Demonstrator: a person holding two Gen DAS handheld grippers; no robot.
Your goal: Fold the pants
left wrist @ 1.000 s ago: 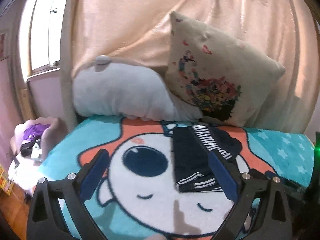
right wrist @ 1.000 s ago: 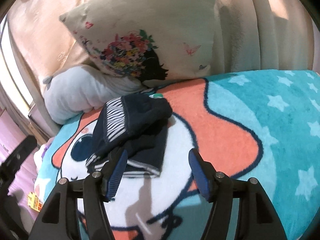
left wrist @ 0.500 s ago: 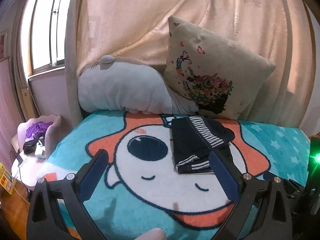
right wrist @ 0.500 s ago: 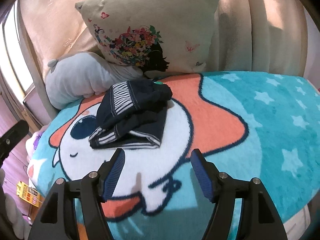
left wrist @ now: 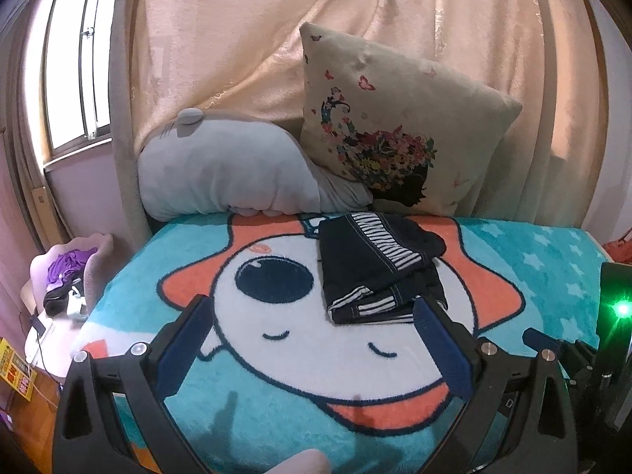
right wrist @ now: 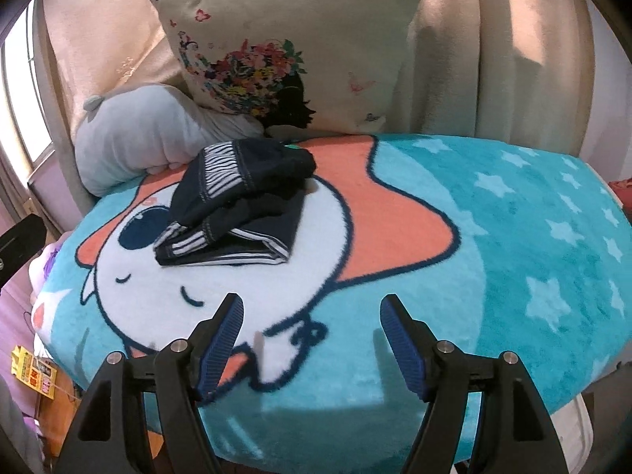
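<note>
While both grippers, left (left wrist: 312, 331) and right (right wrist: 312, 328), are held wide and empty, soft folded pants (right wrist: 237, 205) are seen at 11 o'clock on the fuzzy blanket (right wrist: 493, 237), open room at 3.

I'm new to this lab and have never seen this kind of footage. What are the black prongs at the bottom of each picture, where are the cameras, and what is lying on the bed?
The prongs are handheld grippers: a person holds one in each hand, and a fisheye camera on each looks forward along its two fingers. One picture is from the left gripper, the other from the right gripper. Both are open and hold nothing.

On the bed lies a cartoon blanket, and on it a folded bundle of dark pants with striped trim. Behind it, a grey plush pillow and a floral cushion lean against a curtain. In the left view, the right gripper's black body shows at the right edge, with a green light.
</note>
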